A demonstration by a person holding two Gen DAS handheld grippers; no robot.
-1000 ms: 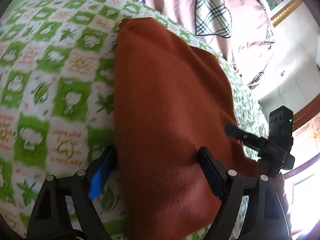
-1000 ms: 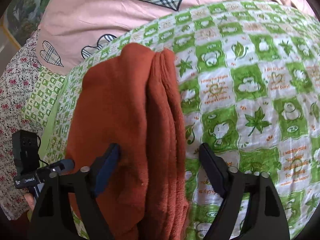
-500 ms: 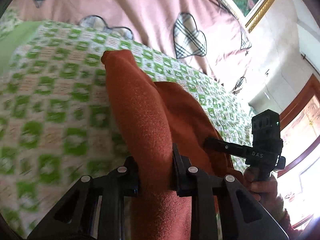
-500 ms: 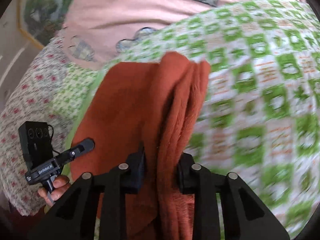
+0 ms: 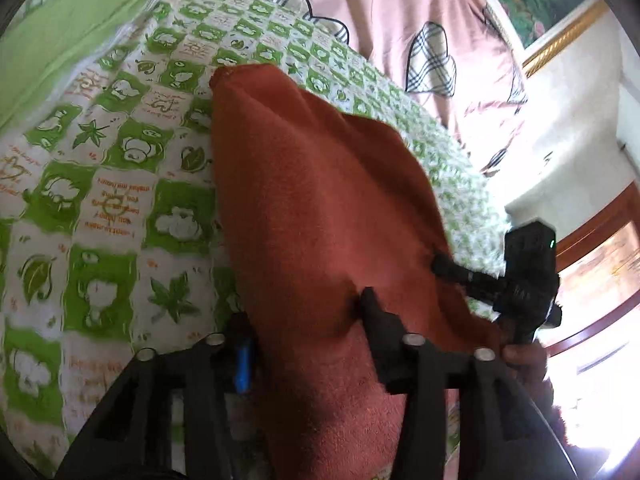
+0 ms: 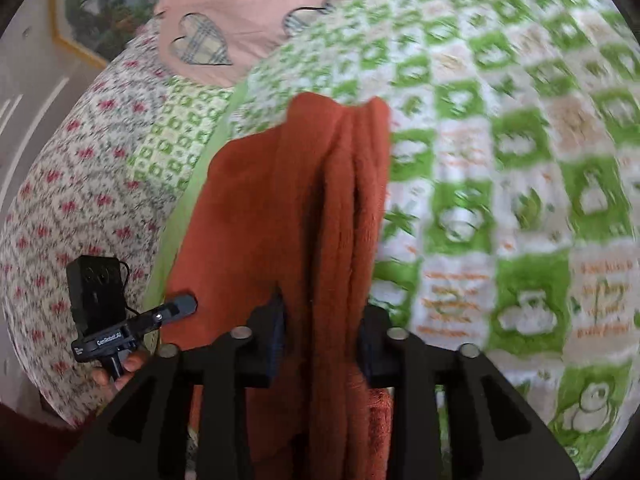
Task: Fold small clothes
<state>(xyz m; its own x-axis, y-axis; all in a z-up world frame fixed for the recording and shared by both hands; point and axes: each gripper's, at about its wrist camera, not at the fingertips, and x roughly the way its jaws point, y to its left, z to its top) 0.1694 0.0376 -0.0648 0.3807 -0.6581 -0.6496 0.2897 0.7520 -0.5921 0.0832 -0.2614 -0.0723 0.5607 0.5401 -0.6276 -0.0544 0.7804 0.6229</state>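
While both tools are working one garment, findings are as follows.
Cloth: rust-red cloth [image 5: 320,200] is lying on the green-checked sheet [image 5: 100,200], bunching into upright folds at its right edge [image 6: 352,208].
Left gripper [image 5: 306,320]: fingers are standing apart, straddling the cloth's near left part; whether the pads are pressing it, I cannot tell.
Right gripper [image 6: 322,320]: fingers are closing in on the gathered folds, pinching them on both sides.
Surroundings: pink quilt [image 5: 380,12] with plaid hearts is lying at the far end; floral fabric [image 6: 72,184] is showing at far left.
Blur: right view is smearing across the sheet.
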